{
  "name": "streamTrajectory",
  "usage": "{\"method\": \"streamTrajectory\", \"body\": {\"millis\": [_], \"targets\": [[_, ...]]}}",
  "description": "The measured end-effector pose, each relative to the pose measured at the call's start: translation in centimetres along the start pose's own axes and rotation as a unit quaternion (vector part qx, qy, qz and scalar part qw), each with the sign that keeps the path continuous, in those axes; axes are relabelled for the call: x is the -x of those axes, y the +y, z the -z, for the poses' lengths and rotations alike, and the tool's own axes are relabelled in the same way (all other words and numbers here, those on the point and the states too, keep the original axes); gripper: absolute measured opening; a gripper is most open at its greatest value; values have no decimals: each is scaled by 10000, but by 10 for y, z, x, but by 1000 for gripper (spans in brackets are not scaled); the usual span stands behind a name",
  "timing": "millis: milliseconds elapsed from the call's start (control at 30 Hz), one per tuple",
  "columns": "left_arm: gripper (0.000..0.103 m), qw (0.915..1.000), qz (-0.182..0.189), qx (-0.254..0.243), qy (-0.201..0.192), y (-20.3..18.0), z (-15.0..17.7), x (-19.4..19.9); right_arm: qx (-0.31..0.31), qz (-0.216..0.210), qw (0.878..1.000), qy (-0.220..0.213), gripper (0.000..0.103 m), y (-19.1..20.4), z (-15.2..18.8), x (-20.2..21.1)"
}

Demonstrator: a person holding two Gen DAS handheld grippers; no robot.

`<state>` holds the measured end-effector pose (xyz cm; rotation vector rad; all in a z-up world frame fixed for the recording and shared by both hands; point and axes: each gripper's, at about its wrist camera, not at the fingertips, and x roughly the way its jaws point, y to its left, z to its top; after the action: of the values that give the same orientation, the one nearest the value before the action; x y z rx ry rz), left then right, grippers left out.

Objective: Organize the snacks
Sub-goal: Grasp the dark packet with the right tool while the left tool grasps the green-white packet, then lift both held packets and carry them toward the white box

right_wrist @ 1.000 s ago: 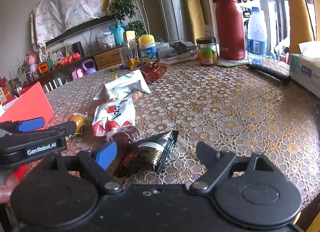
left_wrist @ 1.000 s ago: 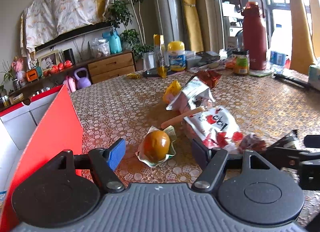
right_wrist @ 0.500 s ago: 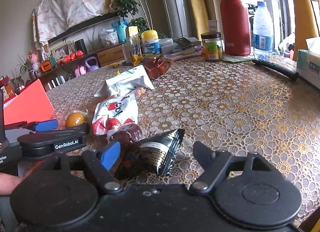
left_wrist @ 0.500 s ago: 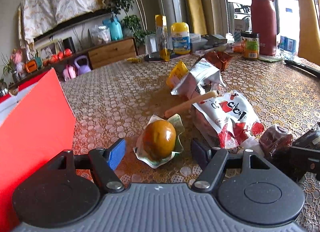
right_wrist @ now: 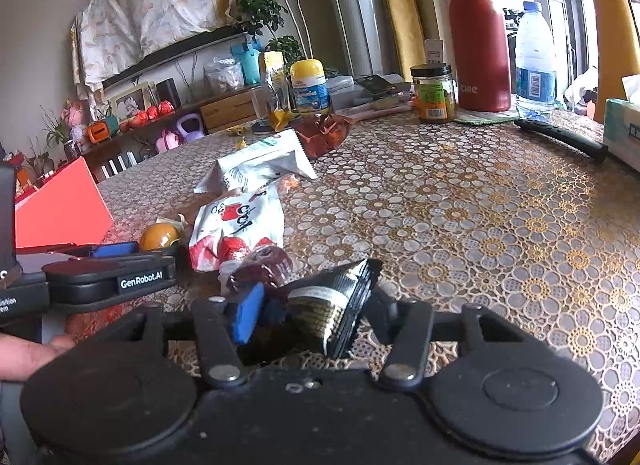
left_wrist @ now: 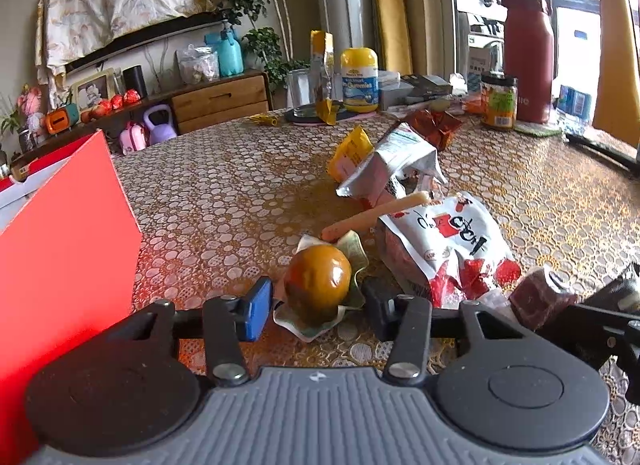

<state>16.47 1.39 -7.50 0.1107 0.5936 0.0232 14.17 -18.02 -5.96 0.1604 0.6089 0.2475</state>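
My left gripper [left_wrist: 316, 305] is open with its fingers on either side of a round orange-brown snack in a clear wrapper [left_wrist: 318, 283] on the table. My right gripper [right_wrist: 312, 315] is open around a black and gold packet [right_wrist: 332, 305], its jaws close to the packet's sides. A dark red wrapped snack [right_wrist: 262, 265] lies just beyond it. A white and red bag [left_wrist: 444, 245], a sausage stick [left_wrist: 376, 213], a silver bag [left_wrist: 392, 169], a yellow packet [left_wrist: 350, 151] and a brown-red packet [left_wrist: 434, 125] lie further out.
A red box [left_wrist: 60, 241] stands at the left. At the table's far side stand a red flask [right_wrist: 478, 41], a water bottle [right_wrist: 534, 61], a jar [right_wrist: 434, 95] and a yellow-capped tub [left_wrist: 359, 79]. A black knife [right_wrist: 560, 139] and tissue box [right_wrist: 622, 133] lie at the right.
Both grippers moved forward and down. The left one's fingers now flank the orange snack; the right one's jaws have narrowed around the black packet.
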Motion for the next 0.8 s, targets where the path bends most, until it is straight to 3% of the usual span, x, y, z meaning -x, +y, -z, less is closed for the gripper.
{"method": "streamTrajectory", "body": {"millis": [800], "targets": [[42,9989,198,200,-370,3,0,65,-272,-43,9990,-344,28,-3,-5,36]]}}
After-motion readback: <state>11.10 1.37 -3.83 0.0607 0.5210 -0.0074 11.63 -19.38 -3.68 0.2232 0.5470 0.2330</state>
